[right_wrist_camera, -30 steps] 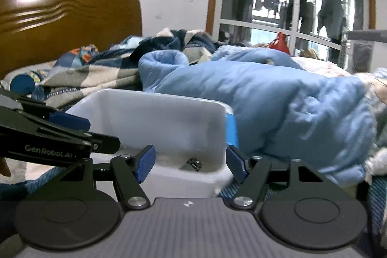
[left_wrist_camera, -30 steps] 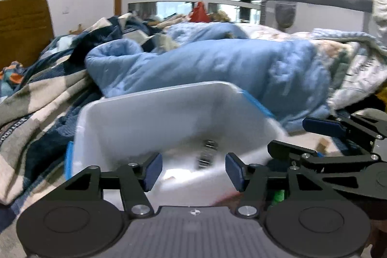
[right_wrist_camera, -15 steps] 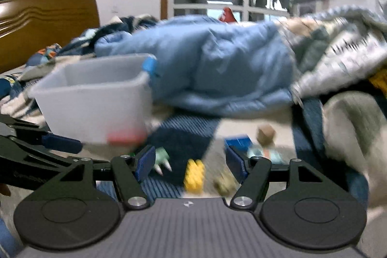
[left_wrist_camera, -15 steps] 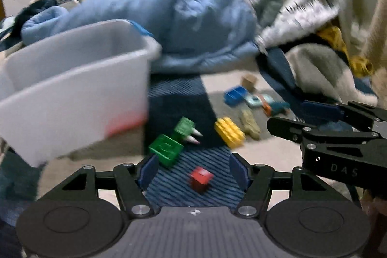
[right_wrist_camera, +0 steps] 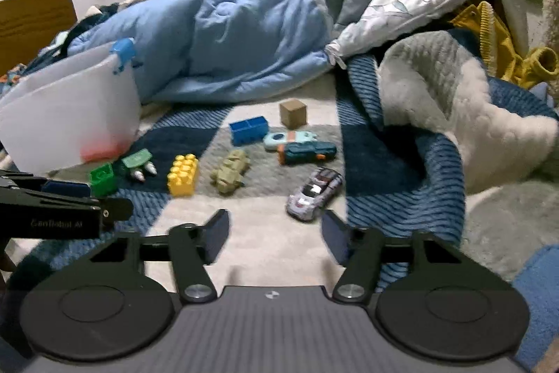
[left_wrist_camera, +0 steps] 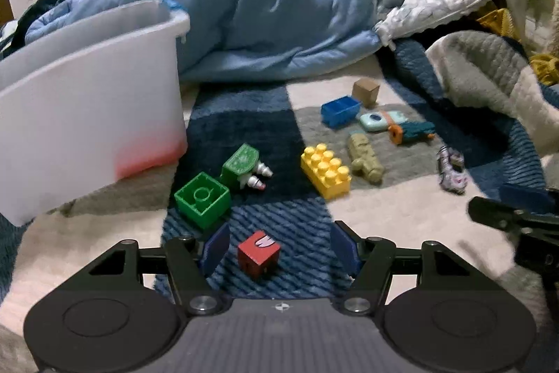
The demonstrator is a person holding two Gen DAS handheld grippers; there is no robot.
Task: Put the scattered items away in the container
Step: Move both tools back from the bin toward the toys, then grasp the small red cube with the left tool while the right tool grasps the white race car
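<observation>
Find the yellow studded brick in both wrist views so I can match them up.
Left wrist: yellow brick sits right of centre, above the open left gripper.
Right wrist: yellow brick sits left of centre, beyond the gripper.
Shared landmark: the olive toy lies just to its right in both.

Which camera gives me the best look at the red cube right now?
The left wrist view. There the red cube sits sharp and close on the blue striped blanket, between the left gripper's open jaws, not touched. The right wrist view doesn't show it at all.
</observation>
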